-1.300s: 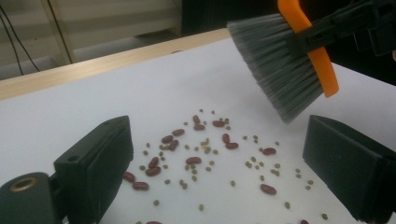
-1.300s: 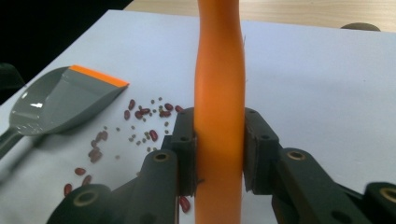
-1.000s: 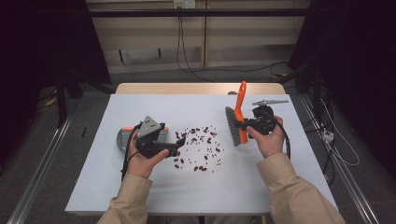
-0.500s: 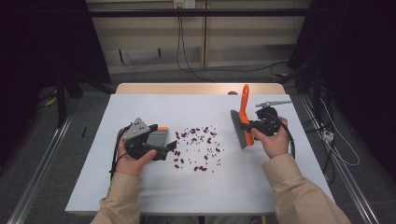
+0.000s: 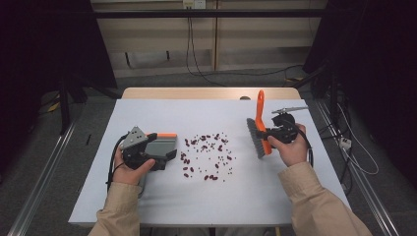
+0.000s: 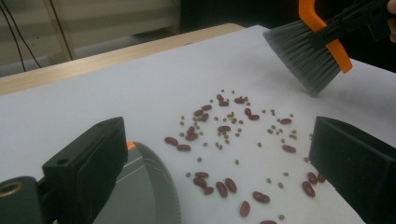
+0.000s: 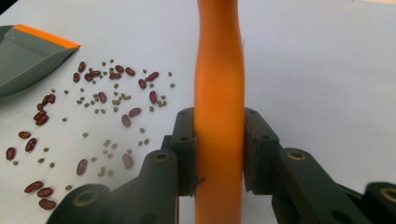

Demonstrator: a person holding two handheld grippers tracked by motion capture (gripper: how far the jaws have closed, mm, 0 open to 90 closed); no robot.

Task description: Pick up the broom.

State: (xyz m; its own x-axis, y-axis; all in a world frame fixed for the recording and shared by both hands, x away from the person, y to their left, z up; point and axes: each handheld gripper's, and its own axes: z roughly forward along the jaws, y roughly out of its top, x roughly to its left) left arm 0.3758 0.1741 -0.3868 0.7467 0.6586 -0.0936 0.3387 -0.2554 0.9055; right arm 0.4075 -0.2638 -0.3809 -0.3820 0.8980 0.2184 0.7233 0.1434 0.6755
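Since a second ago, the left gripper (image 5: 164,156) has slid left and a bit closer to the person, away from the beans, and the dustpan (image 5: 158,144) has come to lie right by it. Over the same time the brush (image 5: 259,129) has turned a little, and its bristles now sit farther from the beans. On the right, the right gripper (image 5: 273,132) has its jaws shut tight on the orange handle of the brush, one jaw on each side, as the right gripper view shows up close (image 7: 219,154). That brush hangs over the right part of the white table (image 5: 246,196), its grey bristles facing the beans. Looking at the left gripper, its jaws stand wide apart and squeeze nothing. Just beside its left jaw, in the left gripper view, lies the grey dustpan (image 6: 144,186) with an orange edge, flat on the table. Between the dustpan and the brush, the red beans (image 5: 206,155) and tiny green ones are spread out in the middle of the table.
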